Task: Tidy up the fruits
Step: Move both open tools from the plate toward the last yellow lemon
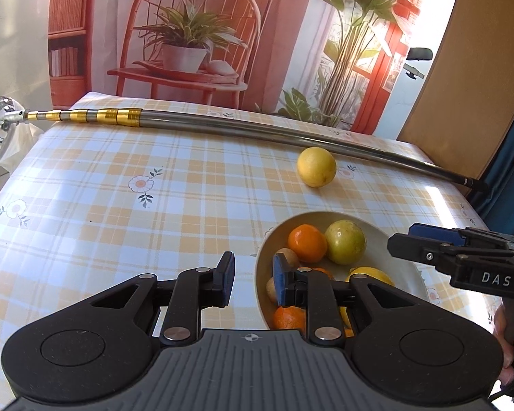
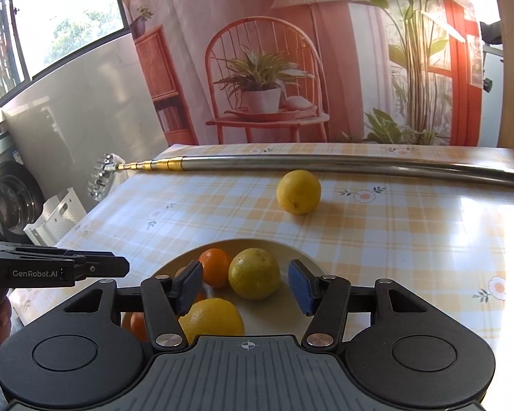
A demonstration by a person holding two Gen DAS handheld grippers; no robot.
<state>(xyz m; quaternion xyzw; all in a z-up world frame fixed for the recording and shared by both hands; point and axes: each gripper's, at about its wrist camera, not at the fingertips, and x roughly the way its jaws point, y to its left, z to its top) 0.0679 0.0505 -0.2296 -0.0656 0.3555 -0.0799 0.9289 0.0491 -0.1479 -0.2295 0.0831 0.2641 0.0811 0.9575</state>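
Right wrist view: my right hand-held gripper hangs wide and empty over the bowl; the left hand-held gripper is open too. One lemon sits beyond the bowl, beside the telescopic pole; I judge a clumsy nudge could roll it away.

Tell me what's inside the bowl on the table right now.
The bowl holds an orange, a greenish-yellow citrus, a lemon, another orange and small brown fruits. The tongs cover the near part, so more may be hidden.
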